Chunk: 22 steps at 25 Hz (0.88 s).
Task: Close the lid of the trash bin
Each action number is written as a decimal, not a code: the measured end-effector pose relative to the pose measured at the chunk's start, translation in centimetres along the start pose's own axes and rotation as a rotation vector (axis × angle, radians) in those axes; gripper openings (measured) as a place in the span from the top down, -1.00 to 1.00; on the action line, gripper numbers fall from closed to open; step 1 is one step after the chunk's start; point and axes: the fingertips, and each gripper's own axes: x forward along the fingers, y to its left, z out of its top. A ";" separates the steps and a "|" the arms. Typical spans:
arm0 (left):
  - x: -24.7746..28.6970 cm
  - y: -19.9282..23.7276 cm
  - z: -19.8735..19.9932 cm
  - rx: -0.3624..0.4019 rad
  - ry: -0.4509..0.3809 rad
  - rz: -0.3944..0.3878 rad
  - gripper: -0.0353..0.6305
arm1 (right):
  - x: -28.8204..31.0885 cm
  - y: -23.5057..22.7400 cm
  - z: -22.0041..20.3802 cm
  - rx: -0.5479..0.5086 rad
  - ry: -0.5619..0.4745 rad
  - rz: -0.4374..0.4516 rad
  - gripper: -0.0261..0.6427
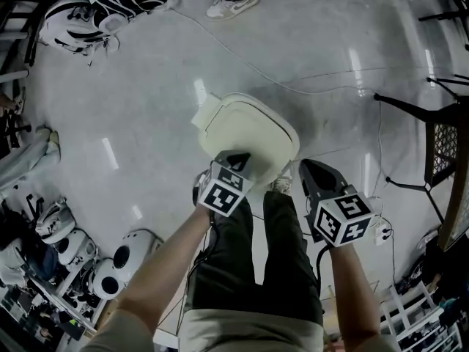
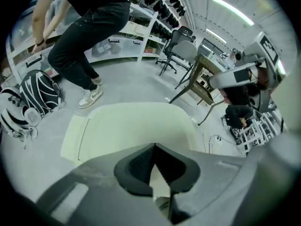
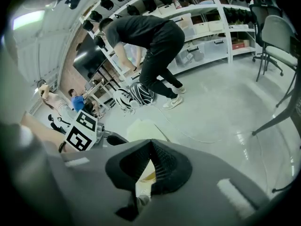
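Observation:
A cream trash bin stands on the grey floor, its lid lying down flat with a tab at the far left. My left gripper is shut and empty, its tips over the lid's near edge. In the left gripper view the lid fills the space just past the left gripper. My right gripper is shut, empty, and hangs beside the bin's right near corner. In the right gripper view the right gripper points past the lid at its left.
A thin cable runs over the floor behind the bin. A black chair frame stands at the right, with a power strip below it. Helmets lie at the lower left. A person bends by the shelves beyond.

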 end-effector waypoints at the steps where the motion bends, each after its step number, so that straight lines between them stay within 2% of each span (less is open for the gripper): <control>1: 0.9 0.1 -0.3 -0.003 0.011 0.012 0.89 | 0.3 -0.5 -0.3 0.004 -0.002 -0.002 0.91; 5: 3.2 0.2 -1.4 0.008 0.043 0.031 0.89 | 1.0 -1.6 -1.0 0.016 -0.007 -0.011 0.91; 11: 3.6 0.2 -1.4 0.019 0.035 0.037 0.89 | 1.5 -2.2 -1.4 -0.008 -0.003 0.002 0.91; 14: 2.3 0.3 0.2 0.012 -0.023 0.033 0.89 | 1.4 -1.7 -0.3 -0.024 -0.014 0.009 0.91; 18: -2.1 -1.0 4.0 0.001 -0.121 0.001 0.89 | -0.7 0.5 2.5 -0.072 -0.046 0.021 0.91; 22: -9.1 -1.8 8.7 0.029 -0.244 0.061 0.89 | -4.5 4.0 6.8 -0.148 -0.088 0.038 0.91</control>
